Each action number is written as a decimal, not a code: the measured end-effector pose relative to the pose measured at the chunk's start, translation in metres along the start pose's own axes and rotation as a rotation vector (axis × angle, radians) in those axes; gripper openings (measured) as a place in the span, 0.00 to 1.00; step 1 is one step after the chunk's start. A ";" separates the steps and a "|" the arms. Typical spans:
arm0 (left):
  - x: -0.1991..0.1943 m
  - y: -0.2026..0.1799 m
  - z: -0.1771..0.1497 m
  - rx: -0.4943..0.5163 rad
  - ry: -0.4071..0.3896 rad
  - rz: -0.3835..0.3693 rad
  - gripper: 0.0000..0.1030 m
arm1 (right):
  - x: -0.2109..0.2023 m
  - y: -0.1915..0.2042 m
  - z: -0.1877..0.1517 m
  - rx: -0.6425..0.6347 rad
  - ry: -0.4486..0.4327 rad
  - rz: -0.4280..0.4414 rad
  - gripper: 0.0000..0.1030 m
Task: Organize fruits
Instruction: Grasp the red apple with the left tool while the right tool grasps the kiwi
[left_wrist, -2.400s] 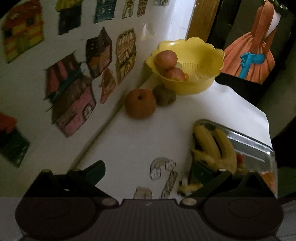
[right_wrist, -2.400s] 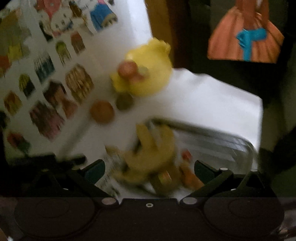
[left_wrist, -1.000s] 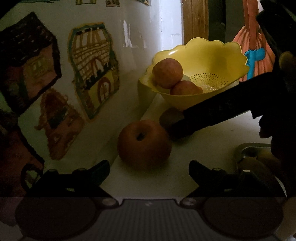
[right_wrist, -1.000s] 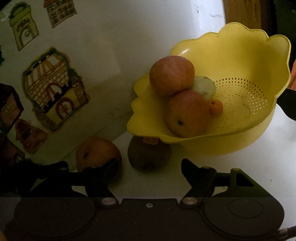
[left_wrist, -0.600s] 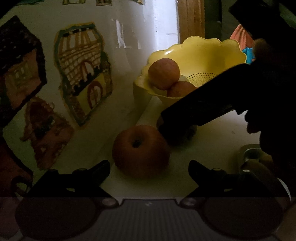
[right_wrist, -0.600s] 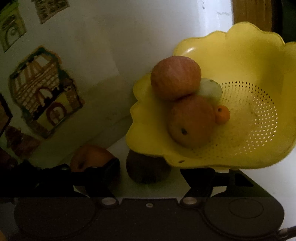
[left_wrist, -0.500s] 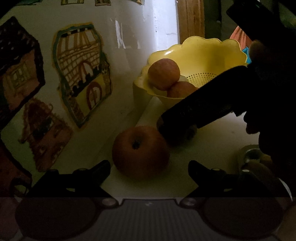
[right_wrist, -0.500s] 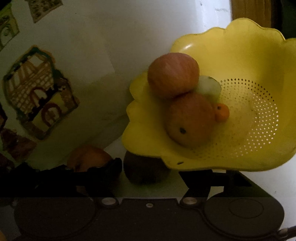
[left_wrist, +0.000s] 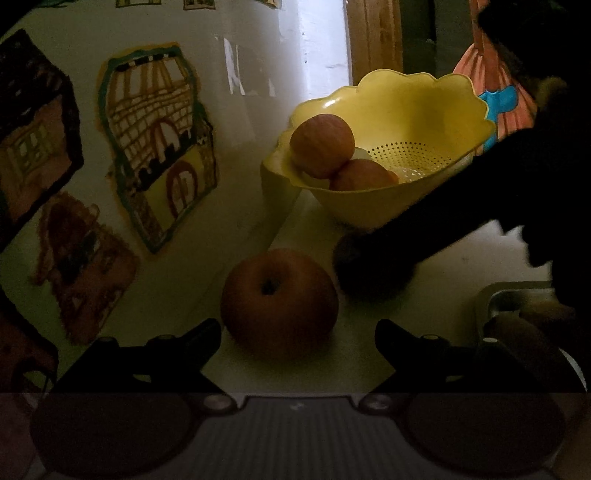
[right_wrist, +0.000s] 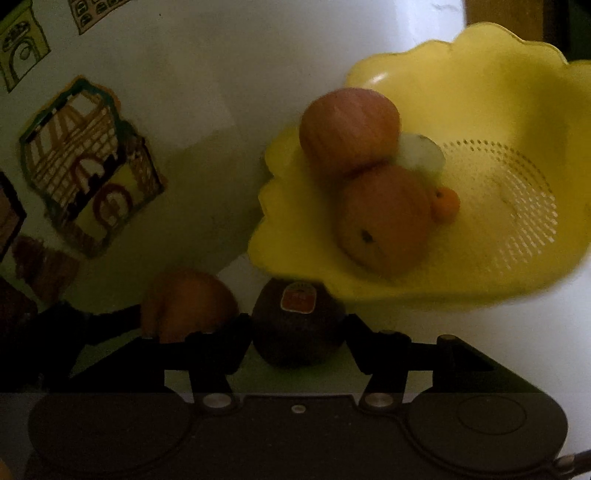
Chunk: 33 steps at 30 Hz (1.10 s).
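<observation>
In the right wrist view, the right gripper (right_wrist: 297, 334) brackets the dark stickered fruit (right_wrist: 295, 328) at lower centre, its jaws close beside it; whether they grip is unclear. Squeeze gently, then lift clear of the yellow colander (right_wrist: 480, 280) rim overhanging it. The left gripper (left_wrist: 297, 334) gapes wide and empty before the apple (left_wrist: 279, 301).

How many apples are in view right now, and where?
3. Two apples are stacked in the yellow colander: upper, lower. A third sits on the table between the left tool's fingers. Others may be hidden.
</observation>
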<state>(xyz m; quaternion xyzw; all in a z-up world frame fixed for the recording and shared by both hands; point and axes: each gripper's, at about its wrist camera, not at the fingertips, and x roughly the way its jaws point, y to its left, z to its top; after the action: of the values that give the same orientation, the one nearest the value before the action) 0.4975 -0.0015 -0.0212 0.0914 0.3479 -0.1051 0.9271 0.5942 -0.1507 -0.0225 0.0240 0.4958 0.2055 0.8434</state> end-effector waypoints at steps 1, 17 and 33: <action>0.000 0.000 -0.001 0.000 -0.003 0.001 0.91 | -0.004 -0.001 -0.002 -0.005 0.010 -0.004 0.55; 0.021 -0.013 0.005 0.026 0.023 0.079 0.91 | -0.022 -0.008 -0.017 -0.017 0.008 -0.007 0.56; 0.029 -0.011 0.008 -0.018 -0.003 0.138 0.72 | -0.005 -0.008 -0.005 -0.066 0.019 -0.014 0.57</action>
<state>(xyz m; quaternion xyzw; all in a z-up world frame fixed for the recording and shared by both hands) 0.5214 -0.0175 -0.0354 0.1070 0.3404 -0.0379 0.9334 0.5903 -0.1606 -0.0231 -0.0093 0.4969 0.2163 0.8404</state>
